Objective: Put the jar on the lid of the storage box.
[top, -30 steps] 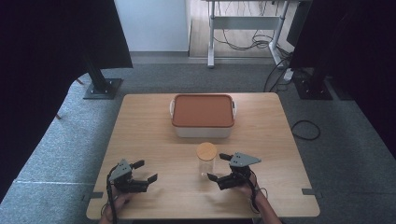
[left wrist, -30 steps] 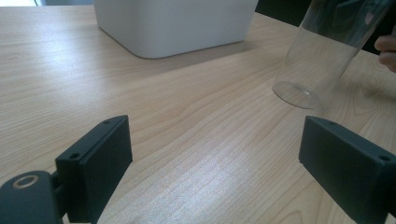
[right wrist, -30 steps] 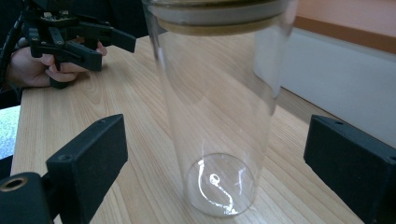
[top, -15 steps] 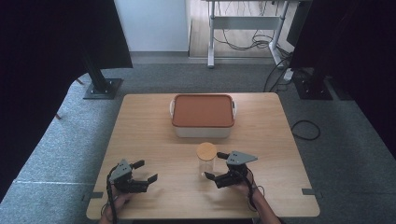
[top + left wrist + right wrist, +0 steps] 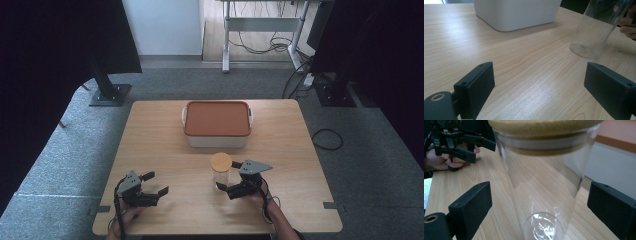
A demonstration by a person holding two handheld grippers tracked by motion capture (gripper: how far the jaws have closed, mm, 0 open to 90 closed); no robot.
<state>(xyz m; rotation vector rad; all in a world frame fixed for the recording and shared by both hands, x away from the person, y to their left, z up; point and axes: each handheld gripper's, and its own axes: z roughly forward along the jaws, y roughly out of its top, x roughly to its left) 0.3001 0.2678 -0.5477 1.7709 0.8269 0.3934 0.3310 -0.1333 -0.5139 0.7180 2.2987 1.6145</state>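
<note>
Wooden table (image 5: 150, 135), lidded box (image 5: 217, 119) at 12 o'clock. Right gripper (image 5: 231, 188) spread wide around the glass jar (image 5: 220, 171), not clamped; lid on. Left gripper (image 5: 152, 183) open, empty, at 7 o'clock. Grasp pending.

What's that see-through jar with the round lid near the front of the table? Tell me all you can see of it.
The jar is a tall, clear cylinder, glass by the look of it, capped with a round, light wood-like lid. It looks empty and stands upright on the wooden table, just in front of the white box with the orange lid. The right gripper has its open jaws on either side of it, apparently not touching it yet.
</note>
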